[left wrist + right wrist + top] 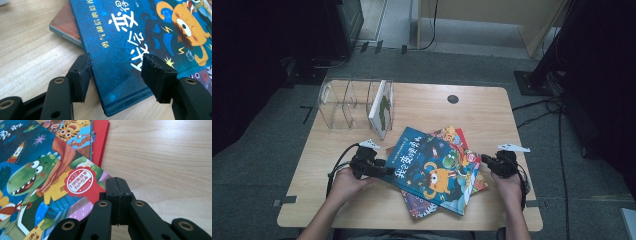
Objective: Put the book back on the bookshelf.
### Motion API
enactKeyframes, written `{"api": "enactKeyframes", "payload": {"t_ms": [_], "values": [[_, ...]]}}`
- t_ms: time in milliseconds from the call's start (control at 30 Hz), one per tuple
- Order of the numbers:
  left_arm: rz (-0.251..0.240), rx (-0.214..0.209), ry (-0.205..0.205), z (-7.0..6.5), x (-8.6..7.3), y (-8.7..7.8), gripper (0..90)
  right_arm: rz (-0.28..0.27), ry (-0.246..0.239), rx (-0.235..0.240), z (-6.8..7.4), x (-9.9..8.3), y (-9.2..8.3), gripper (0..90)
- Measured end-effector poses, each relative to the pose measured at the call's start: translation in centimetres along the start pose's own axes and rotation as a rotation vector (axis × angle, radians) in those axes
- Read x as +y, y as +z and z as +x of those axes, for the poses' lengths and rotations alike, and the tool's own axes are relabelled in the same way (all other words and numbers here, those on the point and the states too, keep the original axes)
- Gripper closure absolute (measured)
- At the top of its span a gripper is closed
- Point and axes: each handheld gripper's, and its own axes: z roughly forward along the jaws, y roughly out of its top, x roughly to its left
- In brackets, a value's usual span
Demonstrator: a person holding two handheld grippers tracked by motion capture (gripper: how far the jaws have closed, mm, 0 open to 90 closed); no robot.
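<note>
Blue book (432,167) lies atop a pile on the wooden table (492,120). Left gripper (116,66) gapes wide astride its corner, pads not pressing. Right gripper (117,185) sits clamped tight, empty, at the book's far edge.

The left gripper (116,68) is holding its two black jaws apart over the near corner of a dark blue hardcover picture book (120,50) bearing white characters and an orange cartoon creature; its pads are not pressing on the cover. The book is lying on a light wooden table (27,52) and overlapping a reddish-brown book with a pale teal edge (66,27).
</note>
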Motion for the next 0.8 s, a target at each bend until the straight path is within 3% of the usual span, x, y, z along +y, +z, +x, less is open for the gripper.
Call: {"api": "enactKeyframes", "payload": {"t_ms": [267, 500, 800], "values": [[0.012, -0.004, -0.027, -0.2, -1.0, -0.9, 41.2, 0.009, -0.008, 0.014, 0.4, 1.0, 1.4, 90.0], [0.008, 0.004, -0.047, -0.3, -1.8, -1.4, 40.6, 0.034, -0.055, 0.024, 1.3, 1.7, 2.6, 90.0], [0.014, -0.002, -0.071, -0.3, -2.7, -1.9, 42.4, 0.041, -0.061, 0.038, 1.8, 2.6, 3.6, 90.0]]}}
